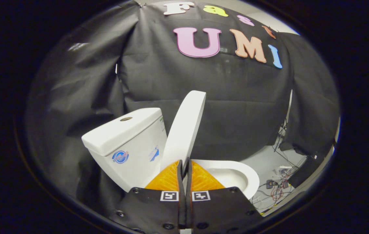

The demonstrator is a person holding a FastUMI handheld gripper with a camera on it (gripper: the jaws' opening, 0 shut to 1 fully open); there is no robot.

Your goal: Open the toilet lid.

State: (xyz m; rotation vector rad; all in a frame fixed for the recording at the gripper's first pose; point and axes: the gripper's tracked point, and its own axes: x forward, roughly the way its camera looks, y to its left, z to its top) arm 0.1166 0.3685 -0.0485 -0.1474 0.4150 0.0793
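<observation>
Hanging behind everything, the black cloth wall (243, 107) of the booth drapes in folds around the scene and takes up most of what I see past my tool.

Next in size is the white toilet, standing in front of that cloth. Its tank (129, 146) sits beyond my fingers and to their left, with a flat cover on top that carries a round button (126, 119), and two small stickers on the face turned toward me. I cannot make out what they say.

The toilet lid (186, 126) is raised. It stands nearly upright, leaning back toward the tank, and I see it mostly edge-on, rising from just ahead of my fingertips. Its lower end runs down right to where my fingers meet.

To the right of the lid the seat and bowl (236, 177) lie uncovered, the hollow of the bowl showing white inside.

My gripper (184, 169) points straight at the foot of the lid. Its two fingers are drawn almost together, with only a thin slit between them. The lid's lower edge lines up with that slit, but I cannot tell whether both fingers are pressing on it or merely sitting just below it.

Smallest of all, a tangle of cables (277, 187) lies on the pale floor (262, 161) to the right of the bowl.
</observation>
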